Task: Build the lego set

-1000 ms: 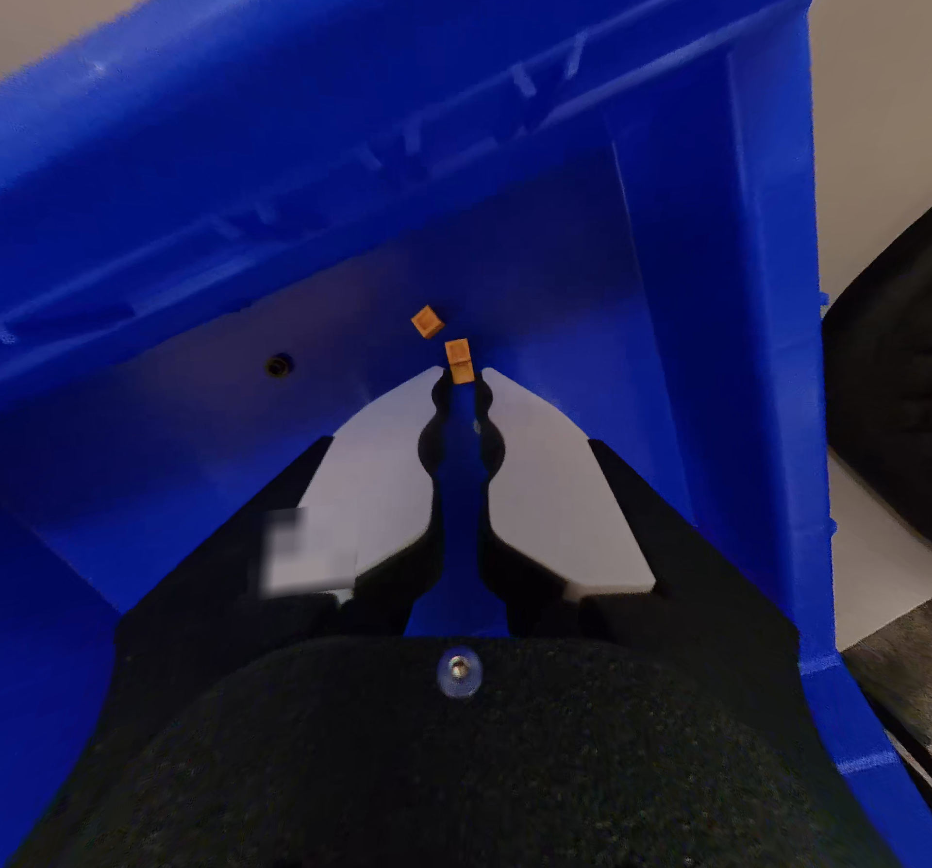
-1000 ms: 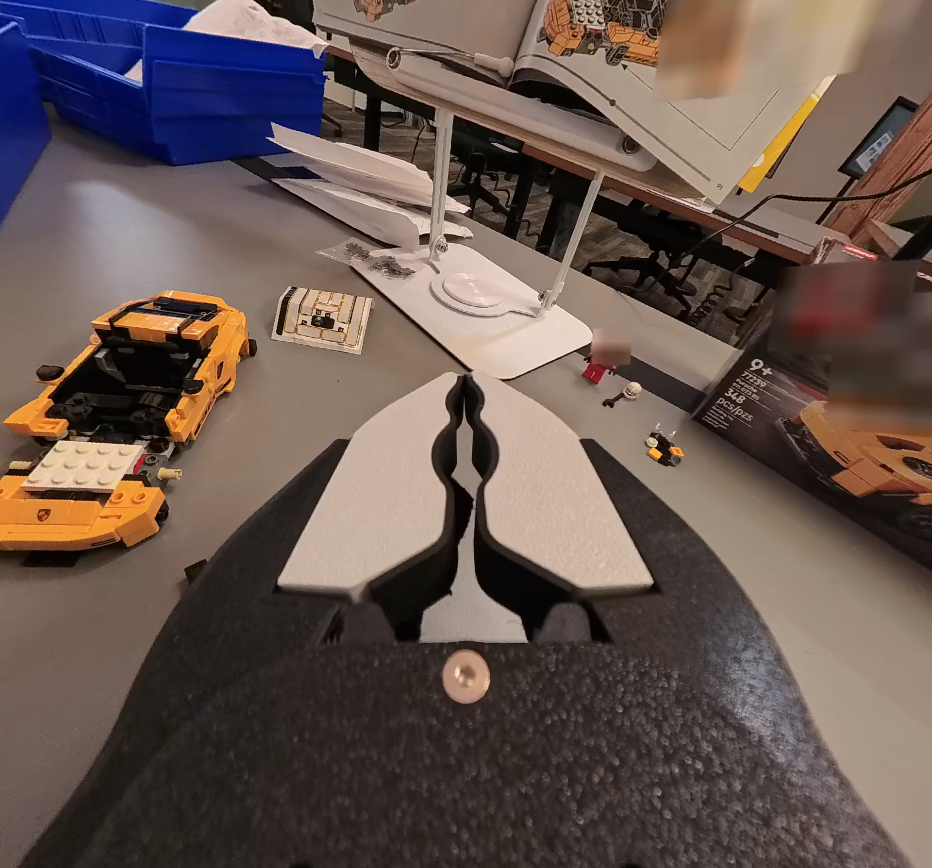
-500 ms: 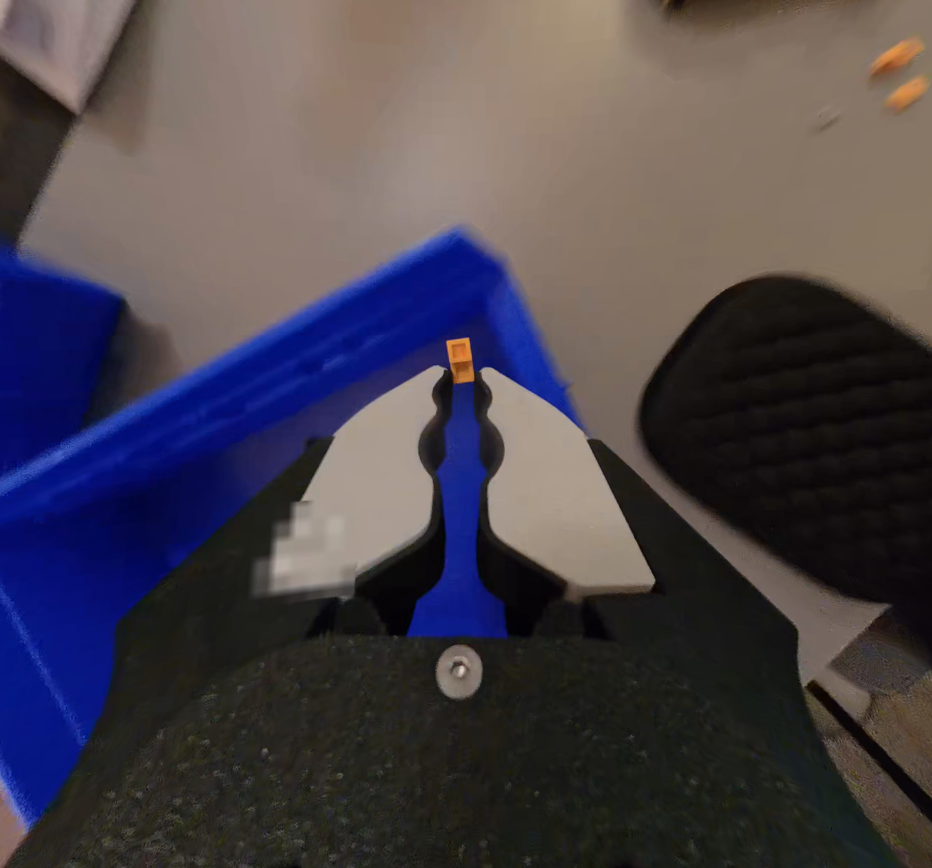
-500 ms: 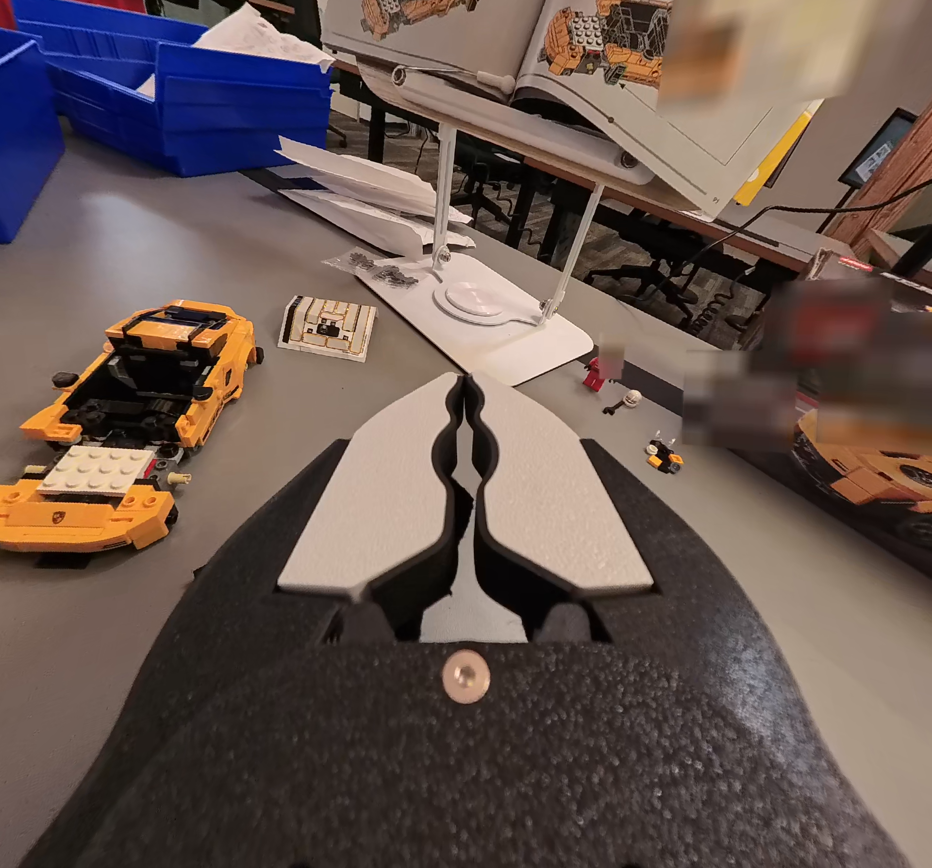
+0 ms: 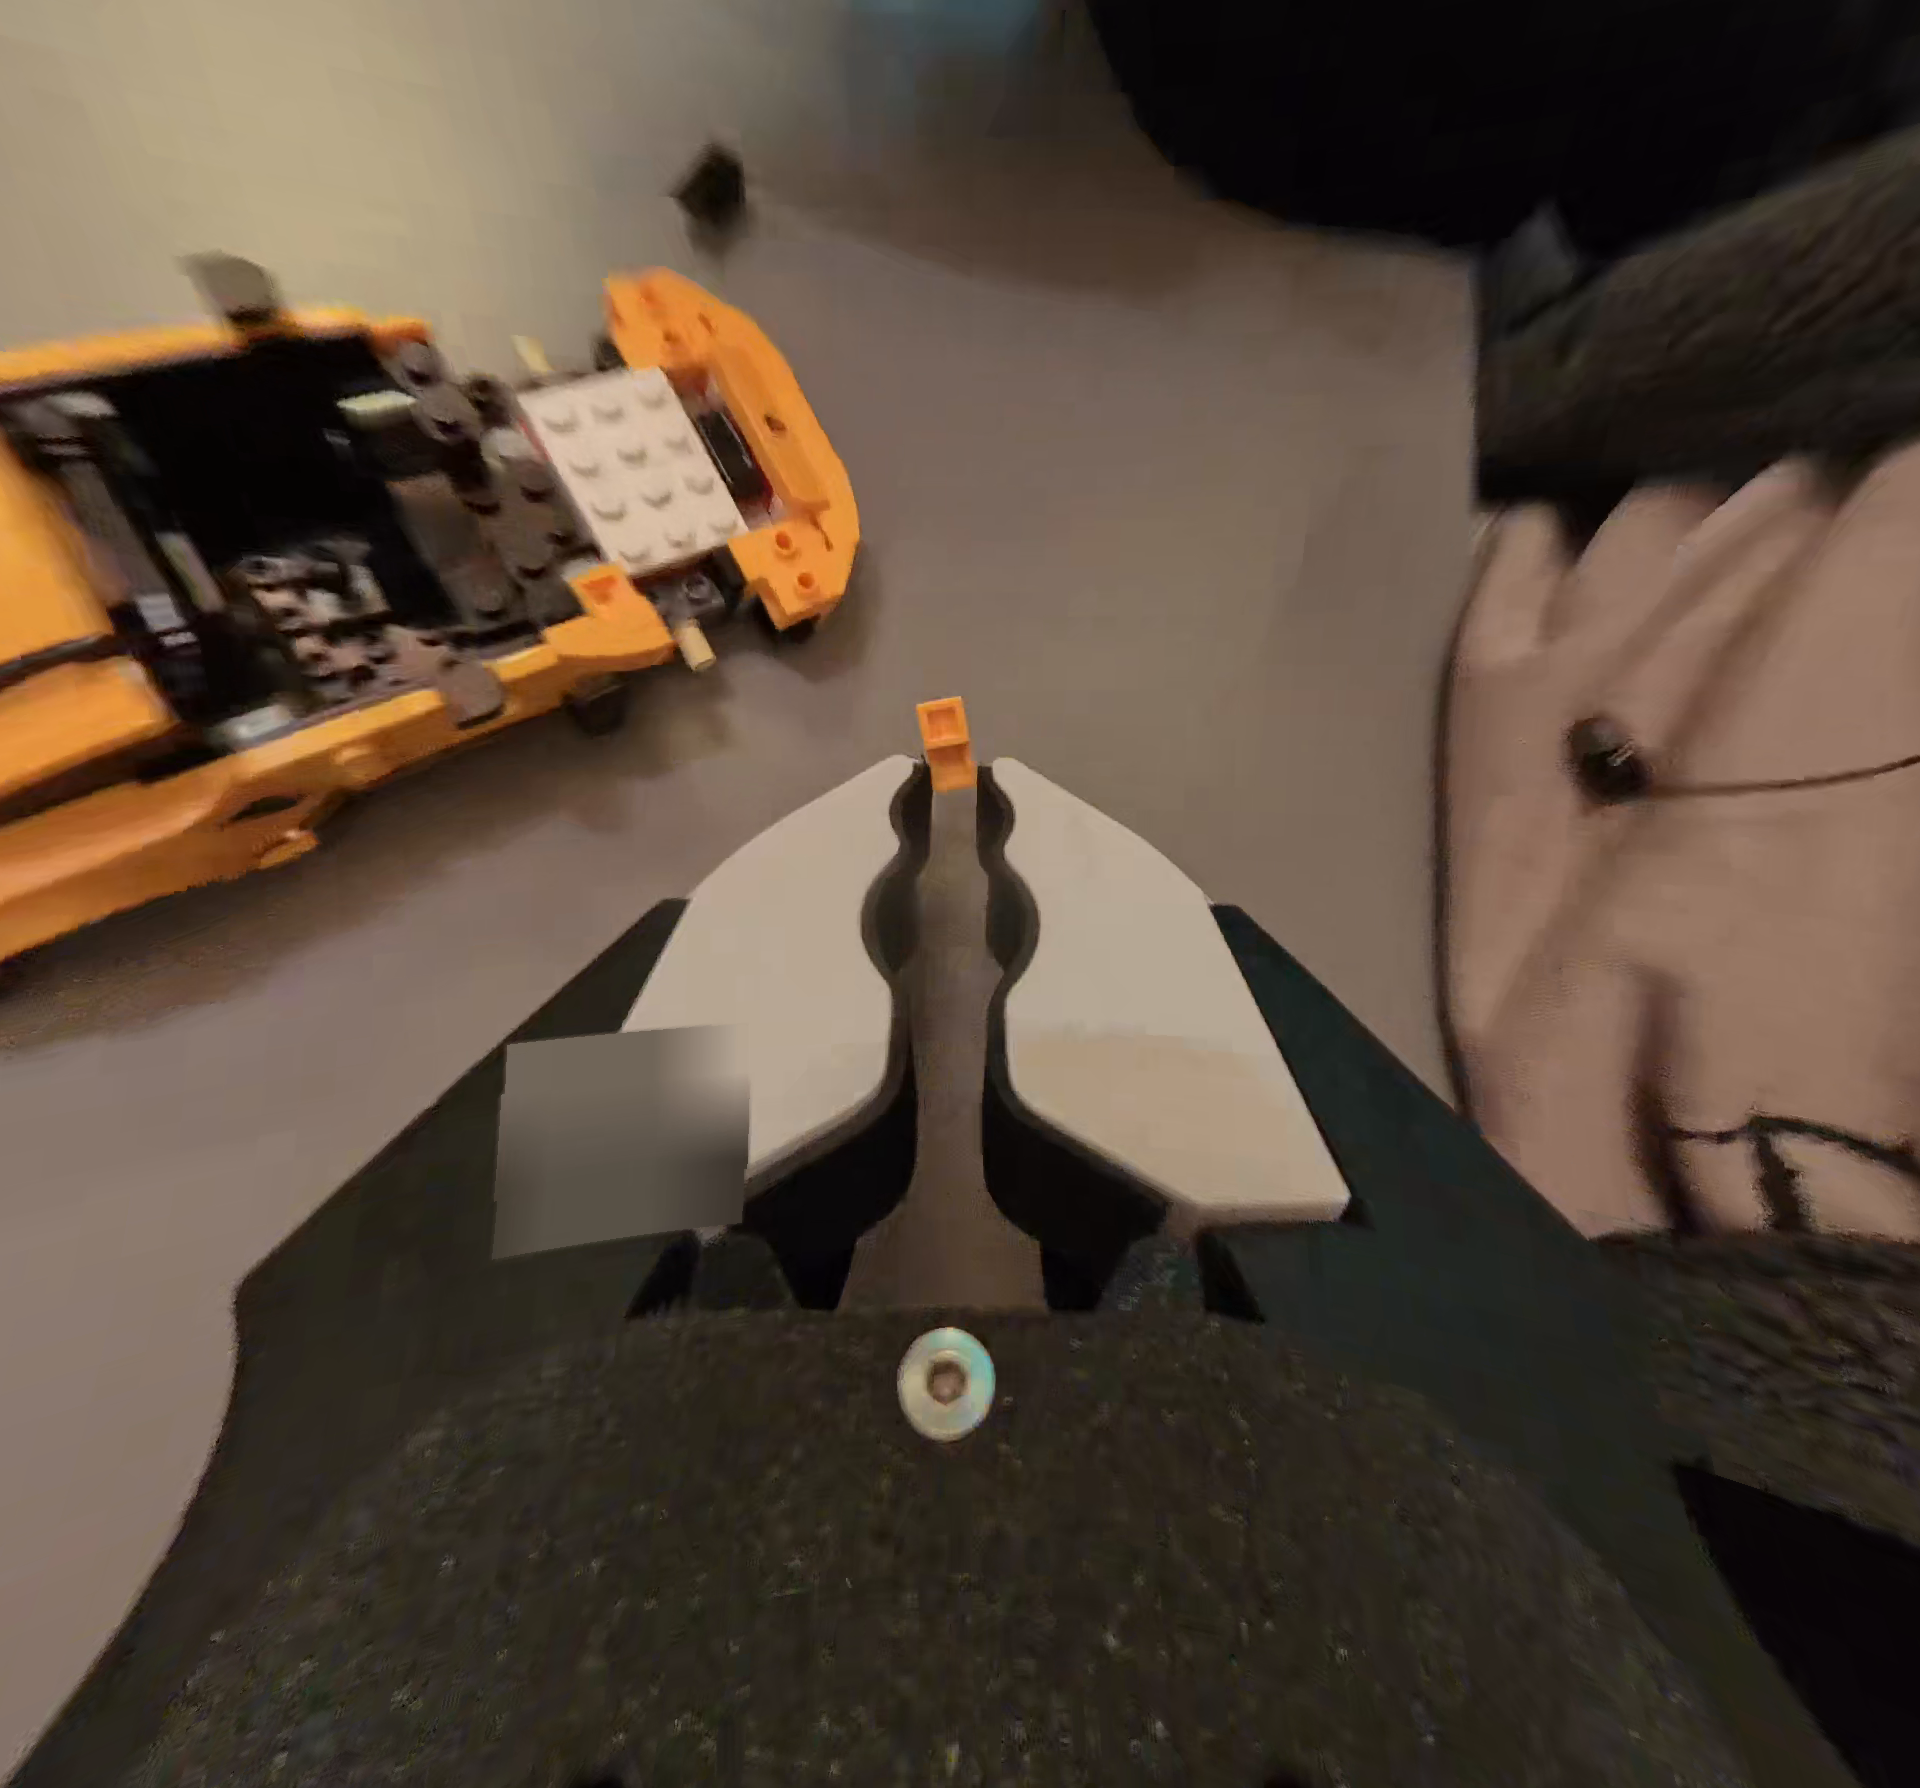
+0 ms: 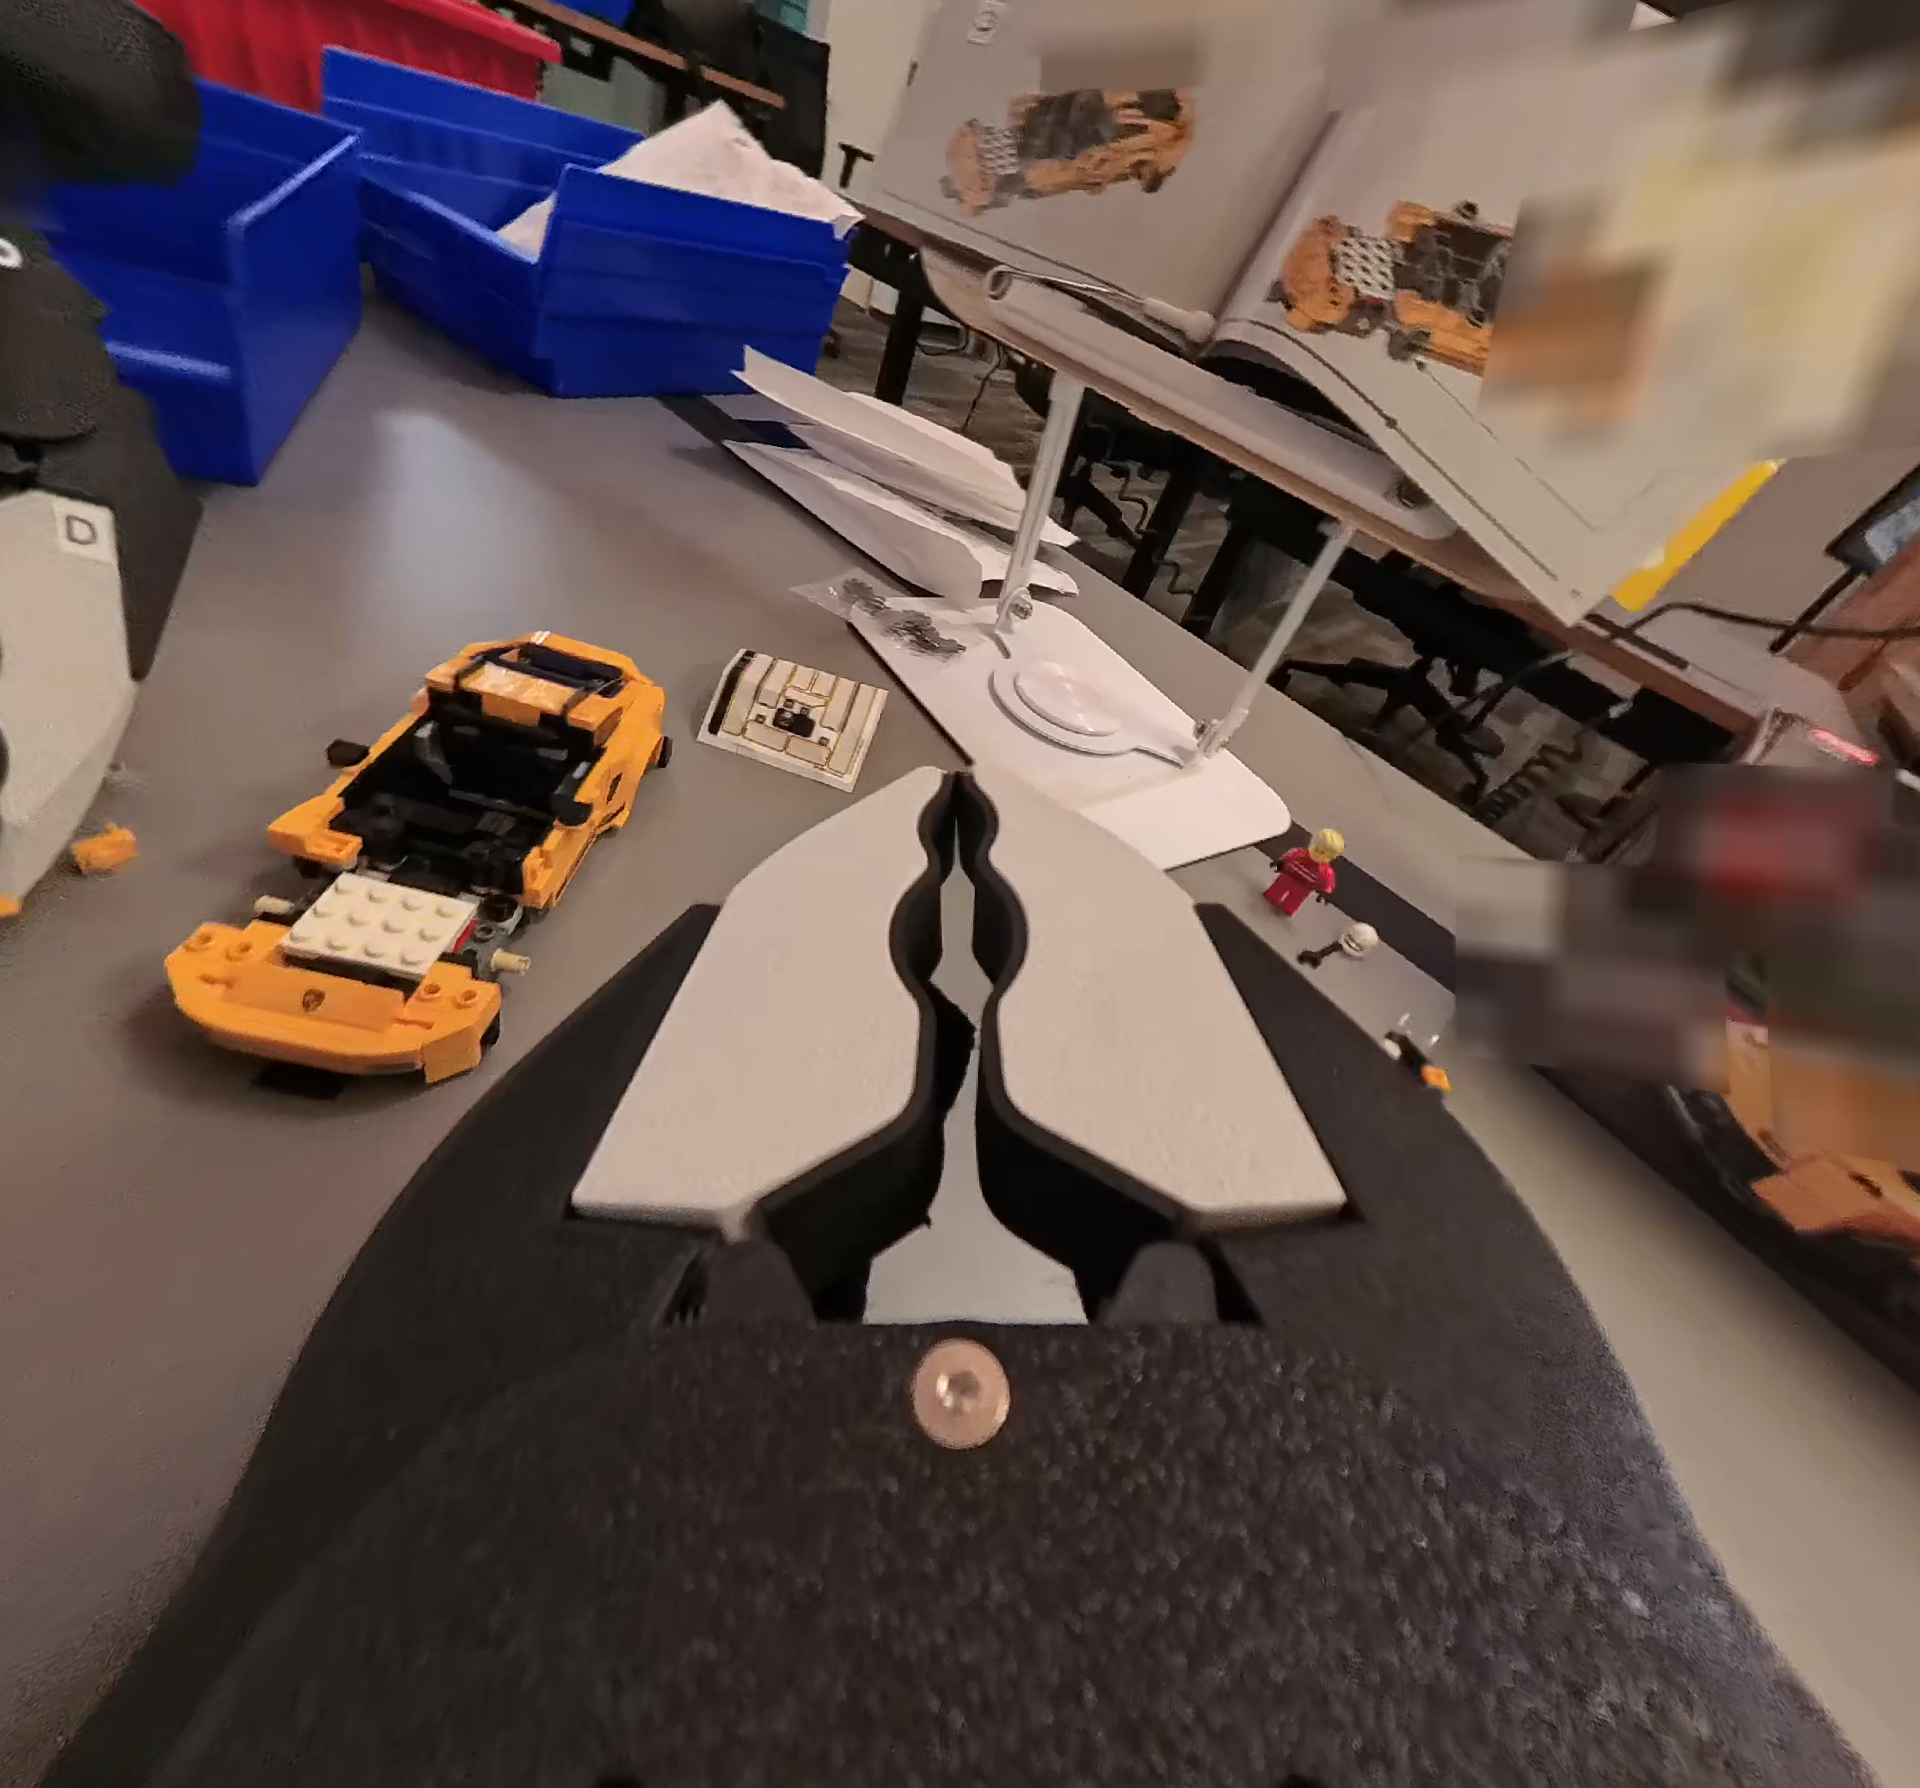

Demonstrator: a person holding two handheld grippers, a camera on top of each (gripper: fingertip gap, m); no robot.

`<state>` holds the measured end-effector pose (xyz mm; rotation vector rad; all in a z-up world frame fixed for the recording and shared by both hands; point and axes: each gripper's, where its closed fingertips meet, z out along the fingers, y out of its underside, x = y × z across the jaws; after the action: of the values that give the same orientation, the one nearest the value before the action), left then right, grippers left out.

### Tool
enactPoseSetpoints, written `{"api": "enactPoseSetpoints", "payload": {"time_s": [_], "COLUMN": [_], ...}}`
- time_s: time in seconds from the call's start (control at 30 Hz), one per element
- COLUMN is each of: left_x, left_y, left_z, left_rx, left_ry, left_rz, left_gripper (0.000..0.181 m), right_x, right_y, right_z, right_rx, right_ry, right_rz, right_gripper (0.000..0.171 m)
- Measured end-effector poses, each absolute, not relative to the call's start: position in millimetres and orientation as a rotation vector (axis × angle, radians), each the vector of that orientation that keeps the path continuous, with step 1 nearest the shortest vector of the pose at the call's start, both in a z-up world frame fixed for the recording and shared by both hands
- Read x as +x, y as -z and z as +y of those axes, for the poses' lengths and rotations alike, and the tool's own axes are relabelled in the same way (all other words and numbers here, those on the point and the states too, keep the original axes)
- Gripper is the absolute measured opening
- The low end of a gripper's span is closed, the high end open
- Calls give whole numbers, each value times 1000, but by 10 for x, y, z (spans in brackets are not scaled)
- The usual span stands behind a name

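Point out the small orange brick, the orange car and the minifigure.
small orange brick (image 5: 945, 746), left wrist view, its front face.
orange car (image 6: 343, 1006), right wrist view, its front bumper.
minifigure (image 6: 1299, 874), right wrist view, its red torso.

office workroom: desks (image 6: 665, 60), blue bins (image 6: 665, 284)

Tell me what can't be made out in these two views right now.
- Left wrist view: the orange car is cut off by the left edge and motion-blurred.
- Left wrist view: how deep the left gripper holds the small orange brick; its fingers hide it.
- Right wrist view: the instruction booklet is partly mosaicked.
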<state>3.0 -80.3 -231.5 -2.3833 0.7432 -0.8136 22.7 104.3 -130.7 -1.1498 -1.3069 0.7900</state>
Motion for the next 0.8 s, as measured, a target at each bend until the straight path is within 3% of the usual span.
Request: {"api": "enactPoseSetpoints", "payload": {"time_s": [0.13, 0.47, 0.8], "left_x": [77, -24, -646], "left_y": [2501, 2410, 2412], "left_z": [-835, -822, -895], "left_rx": [-2384, -2222, -2268], "left_ry": [558, 378, 344], "left_rz": [1036, 1180, 1042], "left_gripper": [8, 33, 16], "right_x": [193, 145, 62], "right_y": [1355, 1438, 1559], "right_z": [951, 845, 556], "right_rx": [-1100, -1103, -1046], "right_ry": [-744, -779, -803], "right_rz": [-1373, -1418, -1548], "right_gripper": [0, 0, 0]}}
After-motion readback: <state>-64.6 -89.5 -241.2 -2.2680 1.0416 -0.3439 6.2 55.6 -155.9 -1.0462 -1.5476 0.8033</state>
